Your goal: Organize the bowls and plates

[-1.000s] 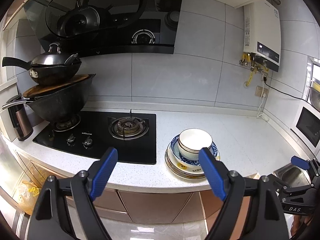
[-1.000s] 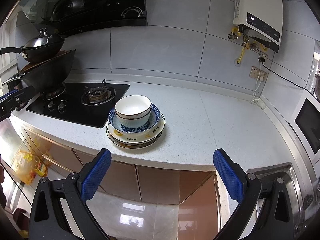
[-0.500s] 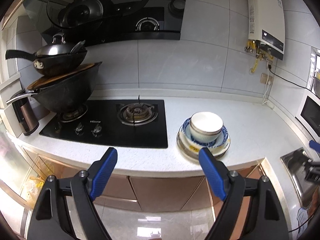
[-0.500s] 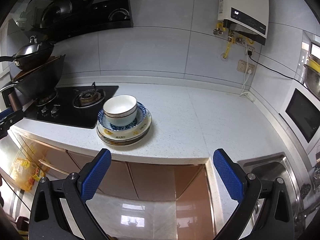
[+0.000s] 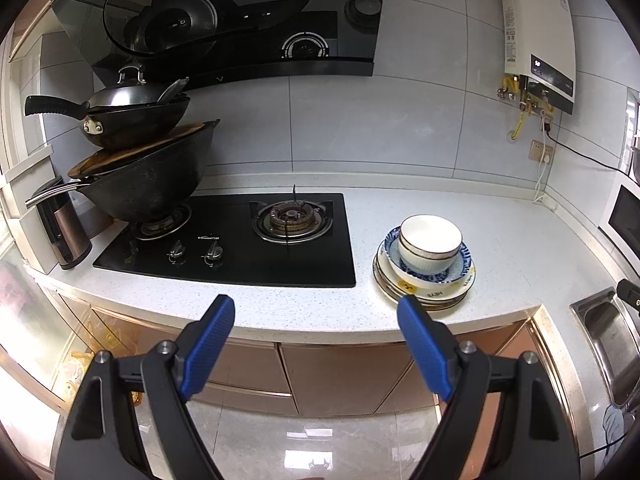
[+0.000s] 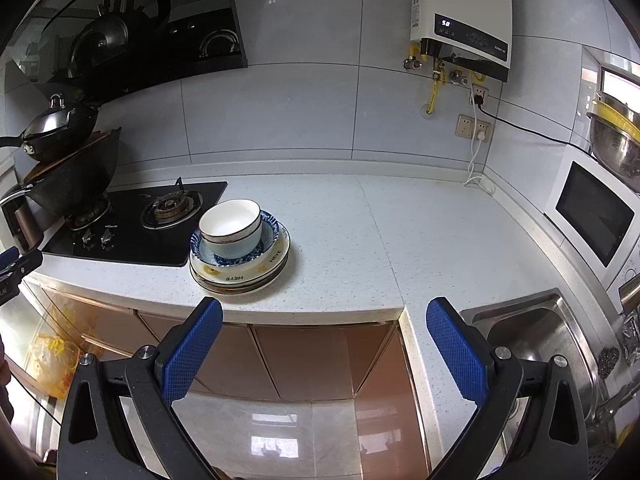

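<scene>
A white bowl sits in a blue-patterned bowl on a stack of plates on the white counter, right of the stove. The same stack shows in the right wrist view: white bowl, blue-patterned bowl, plates. My left gripper is open and empty, held off the counter's front edge, left of the stack. My right gripper is open and empty, held off the front edge, right of the stack.
A black gas stove carries stacked woks at the left. A kettle stands at the far left. A steel sink and a microwave lie at the right. A water heater hangs on the wall.
Both grippers have drawn back from the counter and risen, so the stack looks farther off. The view of each has swung a little to the right. Both stay open.
</scene>
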`<state>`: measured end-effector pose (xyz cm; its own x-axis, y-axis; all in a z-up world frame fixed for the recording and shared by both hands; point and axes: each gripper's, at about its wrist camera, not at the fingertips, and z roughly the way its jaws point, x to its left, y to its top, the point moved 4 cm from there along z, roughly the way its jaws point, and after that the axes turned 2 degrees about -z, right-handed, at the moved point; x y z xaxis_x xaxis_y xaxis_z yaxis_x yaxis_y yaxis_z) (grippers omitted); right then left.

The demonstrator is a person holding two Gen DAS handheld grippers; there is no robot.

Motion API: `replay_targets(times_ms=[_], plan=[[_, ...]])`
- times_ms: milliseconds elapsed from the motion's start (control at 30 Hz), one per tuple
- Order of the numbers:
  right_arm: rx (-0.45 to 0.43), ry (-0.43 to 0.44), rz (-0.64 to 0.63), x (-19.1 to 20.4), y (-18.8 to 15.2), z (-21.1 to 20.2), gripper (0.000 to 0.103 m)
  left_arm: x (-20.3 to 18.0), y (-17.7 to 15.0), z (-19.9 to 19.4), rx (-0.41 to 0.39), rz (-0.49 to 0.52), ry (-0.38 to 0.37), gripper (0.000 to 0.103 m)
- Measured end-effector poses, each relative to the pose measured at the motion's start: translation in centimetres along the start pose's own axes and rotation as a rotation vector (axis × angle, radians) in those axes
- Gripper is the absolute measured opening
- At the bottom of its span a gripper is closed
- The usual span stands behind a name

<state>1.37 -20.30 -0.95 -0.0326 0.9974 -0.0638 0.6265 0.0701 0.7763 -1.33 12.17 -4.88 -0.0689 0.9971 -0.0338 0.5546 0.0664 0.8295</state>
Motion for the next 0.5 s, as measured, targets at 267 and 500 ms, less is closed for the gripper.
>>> replay_targets(times_ms=[267,500], plan=[[-0.008,0.038,0.023,0.1,-0.1,0.1,0.101,1.0,-0.5,-0.4,0.015,-0.013,0.003,0.083],[-0.035,0.082,0.047,0.3,-0.1,0.2,0.101,1.2,-0.7,-0.4,0.023,-0.007,0.010,0.083]])
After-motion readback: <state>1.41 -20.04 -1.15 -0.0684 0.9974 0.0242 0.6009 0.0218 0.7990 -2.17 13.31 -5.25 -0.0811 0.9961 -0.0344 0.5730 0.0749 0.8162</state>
